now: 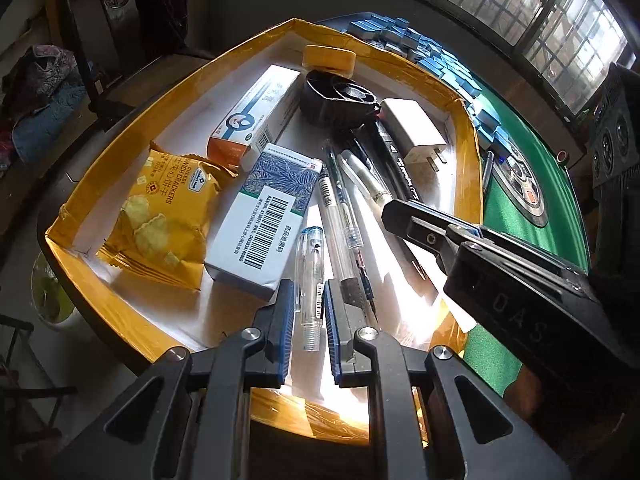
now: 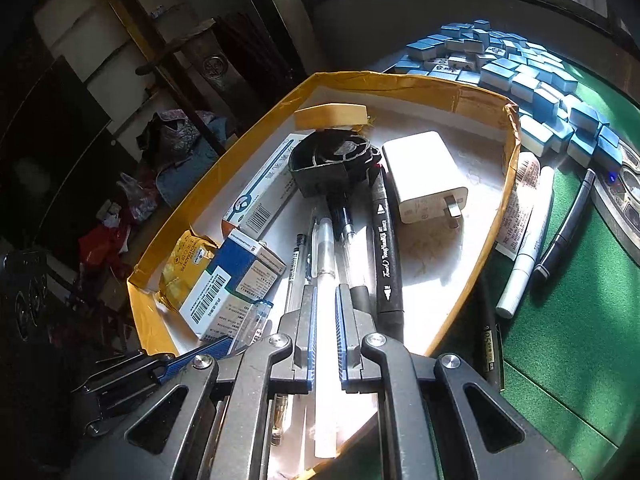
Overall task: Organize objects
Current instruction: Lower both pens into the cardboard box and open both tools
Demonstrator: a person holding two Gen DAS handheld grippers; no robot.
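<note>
The left gripper [image 1: 306,300] has its fingers clamped on a clear plastic pen [image 1: 311,276], low over the yellow-walled cardboard tray [image 1: 120,312], beside the barcoded box [image 1: 260,224]. The right gripper [image 2: 327,320] pinches a white pen [image 2: 326,300] above the same tray. Both pens look light, stiff and slick; a mid-barrel hold seems safest against twisting.

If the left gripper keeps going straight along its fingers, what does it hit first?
Most likely the clear plastic pen lying between the left gripper's nearly shut fingers, then the white floor of the yellow-walled box. How far above the pen the fingertips are is unclear.
</note>
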